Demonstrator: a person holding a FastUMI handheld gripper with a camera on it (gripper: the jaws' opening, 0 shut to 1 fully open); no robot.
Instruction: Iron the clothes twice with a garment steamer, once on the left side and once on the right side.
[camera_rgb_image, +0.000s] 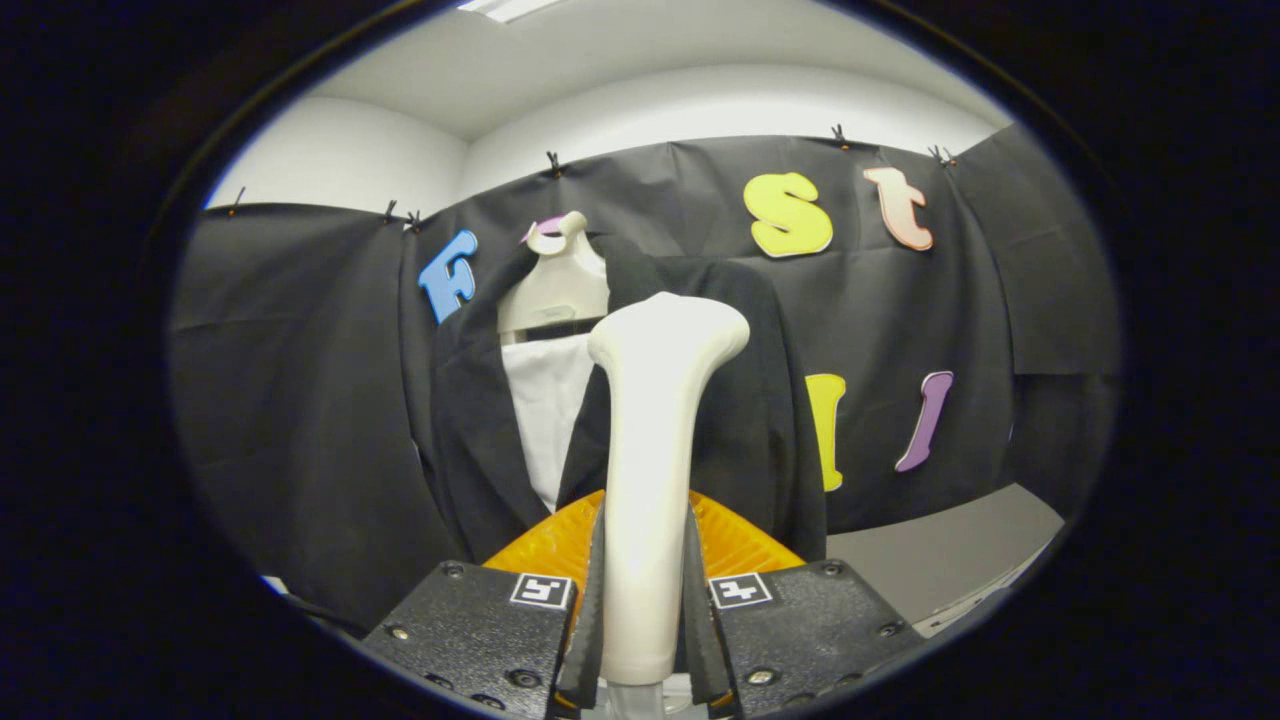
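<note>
A white garment steamer (652, 450) stands upright between my two black fingers, its handle pressed from both sides by the pads (592, 600). My gripper (645, 610) is shut on it. The steamer's wide head (668, 335) points at a black jacket (740, 400) that hangs just beyond on a white mannequin torso (555, 285). A white shirt front (548, 410) shows between the jacket's lapels. The head sits in front of the jacket's right half, close to the lapel; whether it touches the cloth I cannot tell.
An orange ribbed piece (735, 540) sits behind the fingers, below the jacket. Black cloth (300, 380) covers the wall on all sides. A grey surface (950, 550) runs off to the lower right.
</note>
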